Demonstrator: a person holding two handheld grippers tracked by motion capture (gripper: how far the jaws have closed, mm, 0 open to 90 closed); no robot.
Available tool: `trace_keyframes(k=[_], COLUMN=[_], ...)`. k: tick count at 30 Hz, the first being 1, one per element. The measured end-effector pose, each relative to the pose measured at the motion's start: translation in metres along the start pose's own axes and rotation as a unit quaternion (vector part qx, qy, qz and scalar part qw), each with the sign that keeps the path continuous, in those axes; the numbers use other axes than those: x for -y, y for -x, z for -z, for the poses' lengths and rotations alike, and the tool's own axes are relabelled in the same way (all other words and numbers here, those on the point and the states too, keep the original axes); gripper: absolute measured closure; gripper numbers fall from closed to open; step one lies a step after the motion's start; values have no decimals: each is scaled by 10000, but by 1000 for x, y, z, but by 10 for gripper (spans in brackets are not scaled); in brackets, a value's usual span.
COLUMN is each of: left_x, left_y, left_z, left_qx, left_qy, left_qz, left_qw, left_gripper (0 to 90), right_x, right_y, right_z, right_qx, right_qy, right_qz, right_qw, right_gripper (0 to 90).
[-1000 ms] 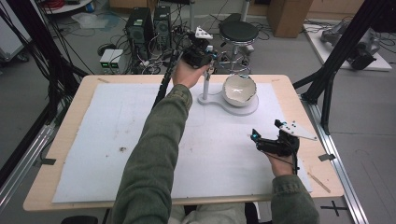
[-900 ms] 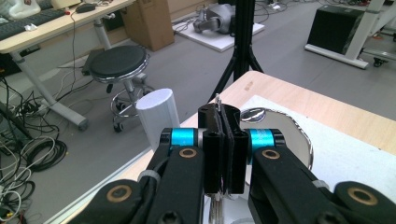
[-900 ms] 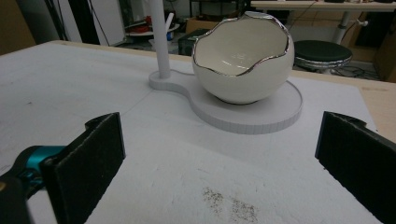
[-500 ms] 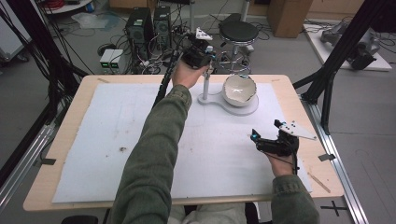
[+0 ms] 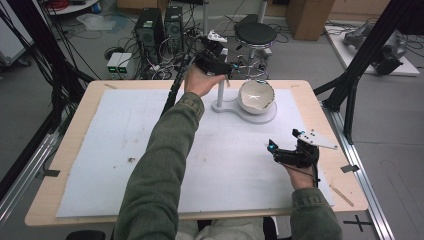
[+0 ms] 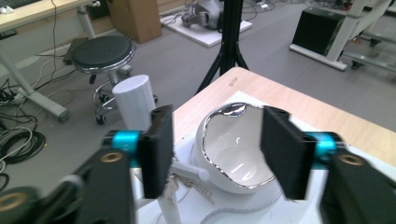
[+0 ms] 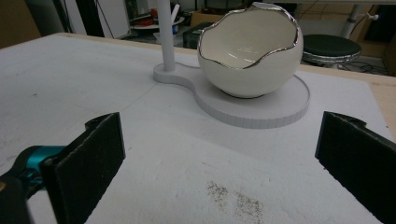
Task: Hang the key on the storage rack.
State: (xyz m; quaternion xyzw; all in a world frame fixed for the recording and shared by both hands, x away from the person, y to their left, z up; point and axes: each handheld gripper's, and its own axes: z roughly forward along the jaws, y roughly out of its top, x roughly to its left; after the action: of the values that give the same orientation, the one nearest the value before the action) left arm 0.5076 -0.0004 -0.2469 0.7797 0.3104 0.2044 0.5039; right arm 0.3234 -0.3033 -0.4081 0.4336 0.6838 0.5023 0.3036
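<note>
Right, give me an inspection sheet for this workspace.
Surface: wooden table under a white mat with dark specks.
Job's things: egg-shaped white bowl with a silver rim on a white stand; the stand's post is upright.
Clutter: nothing seen on the mat.
Grippers: left gripper by the post top, jaws just opened, nothing between them; right gripper open, low over the mat.
Cables: a black one trails from the left gripper.
Surroundings: stool, computer towers, floor wiring.
</note>
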Motion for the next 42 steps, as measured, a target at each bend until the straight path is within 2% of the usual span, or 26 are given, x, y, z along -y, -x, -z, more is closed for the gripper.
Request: trace_keyframes(k=[5,7,8,11,16,20,24,29,38,42], left_x=[2,5,7,13,23,29,34,44,64,70], left_y=[2,0,0,-1,-2,-5,-5,-8,-3,-4], left_z=[5,8,8,8,12,17,24,33,53,62], left_qx=[132,286,317,238,130,152,136,213,179,139], left_qy=[57,93,23,-168,-155,-168,-97,-21,124,140], left_qz=[14,111,142,118,184,199,190,197,112,148], left_qw=[9999,9995,9994,9995,9996,9995,9997,9996,9997,9997], left_gripper=[294,264,227,104,16,16,16,16,16,16], right_x=[0,1,1,1,1,1,0,0,0,0], right_y=[0,0,1,2,2,2,1,1,2,2], right_z=[1,2,3,4,4,4,3,3,3,3], right_qx=[19,63,62,105,117,121,131,127,115,136], right_qy=[-2,-5,-2,49,47,44,66,68,61,73], right_qz=[12,-18,-29,-41,-42,-40,-41,-15,-66,-56], right_qw=[10000,10000,10000,9999,9999,9999,9999,9999,9999,9999], right_gripper=[4,4,4,4,4,4,4,4,4,4])
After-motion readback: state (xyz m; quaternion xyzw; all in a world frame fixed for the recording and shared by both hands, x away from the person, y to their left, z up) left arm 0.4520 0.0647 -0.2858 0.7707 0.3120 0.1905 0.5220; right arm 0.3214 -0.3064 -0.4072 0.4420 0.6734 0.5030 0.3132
